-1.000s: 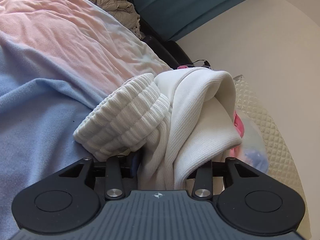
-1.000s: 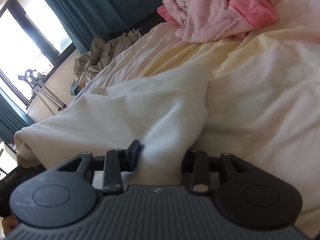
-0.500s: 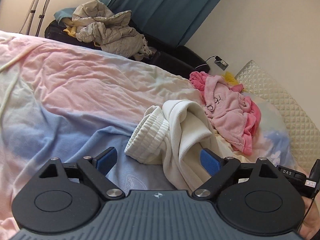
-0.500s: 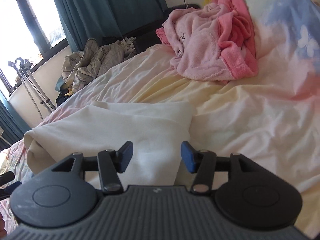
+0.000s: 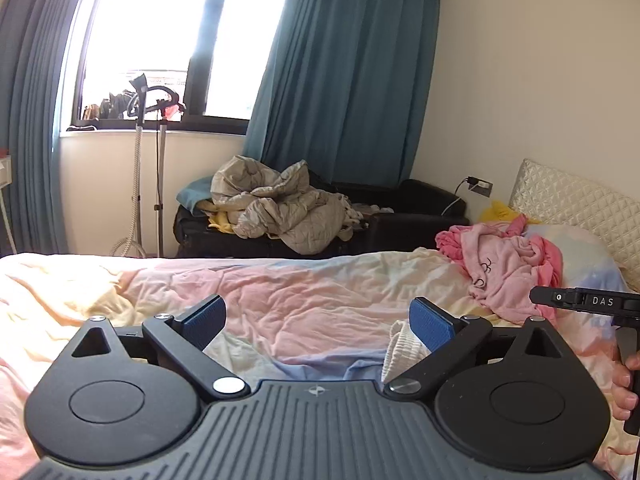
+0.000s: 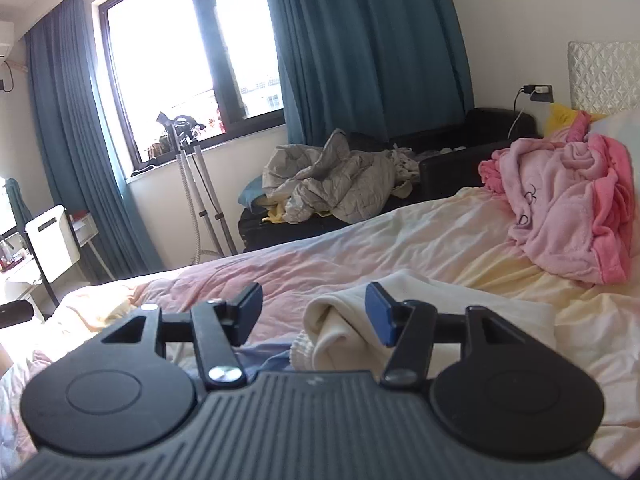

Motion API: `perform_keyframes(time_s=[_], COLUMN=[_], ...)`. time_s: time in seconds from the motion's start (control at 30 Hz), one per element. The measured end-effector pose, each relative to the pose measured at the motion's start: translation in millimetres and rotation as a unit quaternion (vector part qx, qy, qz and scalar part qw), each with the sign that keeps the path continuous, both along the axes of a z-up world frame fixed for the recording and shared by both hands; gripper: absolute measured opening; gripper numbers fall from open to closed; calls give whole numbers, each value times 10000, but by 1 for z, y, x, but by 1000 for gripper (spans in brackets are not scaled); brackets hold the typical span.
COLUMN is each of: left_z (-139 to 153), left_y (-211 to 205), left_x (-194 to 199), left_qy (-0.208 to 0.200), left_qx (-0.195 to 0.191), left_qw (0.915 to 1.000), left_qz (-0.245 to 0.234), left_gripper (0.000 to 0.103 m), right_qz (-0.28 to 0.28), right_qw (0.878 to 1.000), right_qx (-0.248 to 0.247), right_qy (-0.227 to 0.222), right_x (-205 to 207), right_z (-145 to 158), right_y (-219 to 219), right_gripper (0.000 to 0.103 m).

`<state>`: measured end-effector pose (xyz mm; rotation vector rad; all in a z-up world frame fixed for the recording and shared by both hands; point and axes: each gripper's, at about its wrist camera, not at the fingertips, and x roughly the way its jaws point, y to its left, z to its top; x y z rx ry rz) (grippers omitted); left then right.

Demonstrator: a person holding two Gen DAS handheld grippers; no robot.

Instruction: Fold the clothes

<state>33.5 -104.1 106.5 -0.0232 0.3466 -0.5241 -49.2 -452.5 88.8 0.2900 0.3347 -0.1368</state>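
Left wrist view: left tongs [image 5: 316,316] spread wide, nothing between the pads; right wrist view: right tongs [image 6: 314,314] also spread, somewhat narrower, empty.

Risks, my read: white sweater [image 6: 404,320] sits as a loose bundle w/ ribbed cuff [image 5: 402,346] sticking out at lower right of frame; if the fold isn't flat it may slump or unroll on the soft, wrinkled bed [image 5: 304,300]; a low pass w/ either tongs could snag the cuff and drag the bundle open; next grab could also pinch bedsheet along w/ garment, since the fabric lies flush on it. Pink robe [image 6: 568,208] at right of frame looks unfolded, prob next item; it's bulky and fluffy, so a one-layer pinch likely slips.

Position: in right wrist view sweater lies lower centre-right, just past and partly behind the right pad, below the tongs, not touching afaict; in left wrist view only the cuff shows, just beside the right-hand pad, rest hidden by tongs body. Robe is well apart, right edge, near headboard [image 5: 576,200].
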Motion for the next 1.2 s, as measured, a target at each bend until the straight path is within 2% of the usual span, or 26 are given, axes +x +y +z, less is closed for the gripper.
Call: perform_keyframes(time_s=[0.1, 0.2, 0.33, 0.47, 0.73, 0.9, 1.07, 1.2], left_z=[18, 26, 15, -11, -59, -70, -80, -84], left_y=[39, 74, 112, 129, 119, 121, 123, 128], left_x=[-23, -38, -44, -37, -26, -18, -13, -11], left_qy=[-405, -624, -584, -404, -619, -534, -456, -333], left_qx=[179, 317, 293, 211, 412, 358, 546, 480], left_qw=[9975, 9933, 9869, 9844, 9797, 9804, 9781, 9786], left_qz=[544, 919, 1475, 1699, 1859, 1862, 1957, 1974], left_gripper=[100, 102, 102, 102, 102, 102, 102, 102], right_qz=[333, 678, 1093, 1325, 1329, 1324, 1317, 1333], right_qw=[9993, 9970, 9918, 9879, 9881, 9885, 9882, 9877], right_qx=[-51, -87, -40, -221, -411, -508, -552, -629], right_qy=[-178, -369, -666, -779, -649, -533, -553, -526], right_x=[5, 12, 23, 33, 45, 52, 57, 56], right_z=[9, 14, 10, -7, -52, -79, -84, -87], right_y=[53, 99, 147, 182, 198, 206, 217, 221], right_gripper=[58, 60, 66, 66, 66, 66, 66, 66])
